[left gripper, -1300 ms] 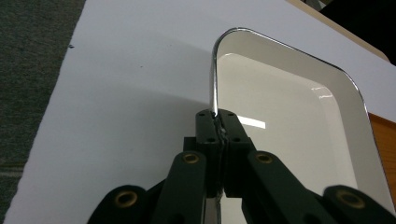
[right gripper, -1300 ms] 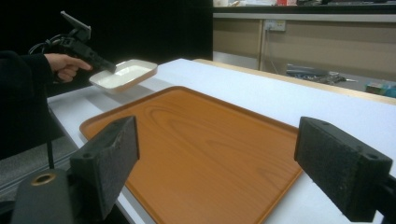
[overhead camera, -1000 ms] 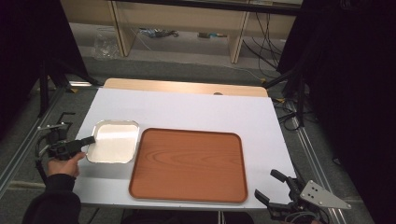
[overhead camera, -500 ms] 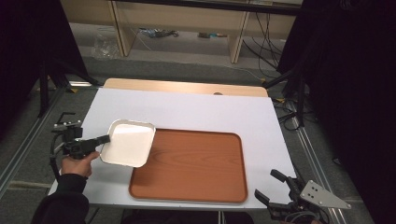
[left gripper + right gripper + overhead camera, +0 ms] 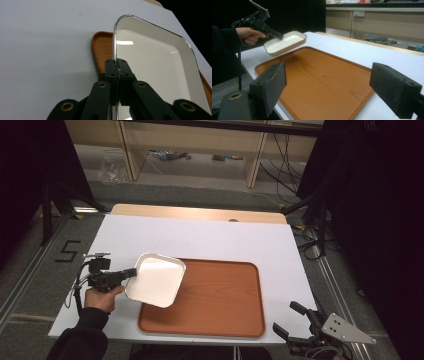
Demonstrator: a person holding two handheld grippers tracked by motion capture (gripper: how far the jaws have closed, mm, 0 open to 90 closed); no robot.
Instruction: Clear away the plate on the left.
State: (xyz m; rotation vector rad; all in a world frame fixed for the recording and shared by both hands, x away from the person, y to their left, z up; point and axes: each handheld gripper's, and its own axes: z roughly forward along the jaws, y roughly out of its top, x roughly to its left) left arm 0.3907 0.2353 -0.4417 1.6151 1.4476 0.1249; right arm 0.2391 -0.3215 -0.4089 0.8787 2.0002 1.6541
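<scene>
A white square dish (image 5: 156, 280) hangs in the air over the left end of the brown wooden tray (image 5: 215, 297). My left gripper (image 5: 131, 272) is shut on the dish's left rim and holds it lifted and slightly tilted. In the left gripper view the jaws pinch the thin rim of the dish (image 5: 155, 65) at my left gripper (image 5: 117, 65), with the tray's corner (image 5: 100, 50) below. The right gripper view shows the dish (image 5: 284, 43) raised above the tray (image 5: 319, 80). My right gripper (image 5: 295, 322) stands open off the table's front right corner, nothing between its fingers (image 5: 395, 88).
The white table (image 5: 210, 242) carries the tray in its front middle. Its wooden far edge (image 5: 200, 213) borders shelving and cables on the floor behind. Black stands flank the table on both sides.
The left gripper has lifted the dish off the table at the left and carried it rightward, now over the tray's left end. The right gripper has stayed put.
</scene>
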